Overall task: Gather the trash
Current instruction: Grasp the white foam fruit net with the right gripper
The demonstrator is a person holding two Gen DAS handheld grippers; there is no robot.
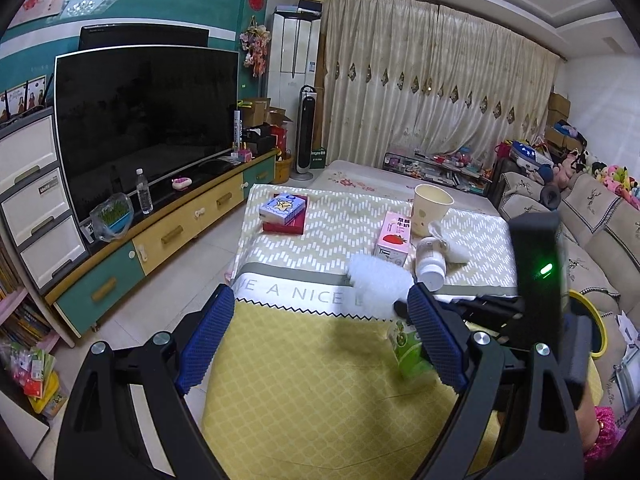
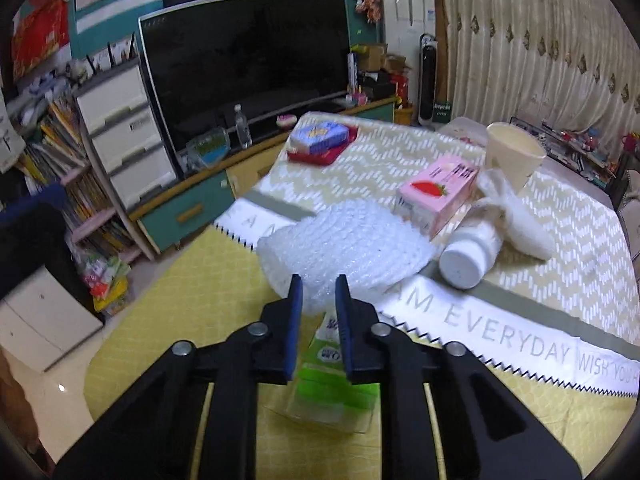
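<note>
Trash lies on a table with a yellow and white cloth (image 1: pixel 320 380). A wad of bubble wrap (image 2: pixel 344 248) is pinched at its near edge by my right gripper (image 2: pixel 319 294), whose jaws stand narrow around it; it also shows in the left wrist view (image 1: pixel 378 280). Below it lies a green packet (image 2: pixel 332 376) (image 1: pixel 406 350). Behind are a pink strawberry milk carton (image 2: pixel 438 192), a white bottle on its side (image 2: pixel 470 256), crumpled white tissue (image 2: pixel 516 216) and a paper cup (image 2: pixel 514 156). My left gripper (image 1: pixel 320 312) is open and empty above the cloth, left of the right gripper.
A blue box on a red box (image 1: pixel 284 212) sits at the table's far left. A TV (image 1: pixel 144 120) on a low cabinet stands to the left, with a water bottle (image 1: pixel 144 192). A sofa (image 1: pixel 592 232) runs along the right. A yellow-rimmed bin (image 1: pixel 596 328) is beside it.
</note>
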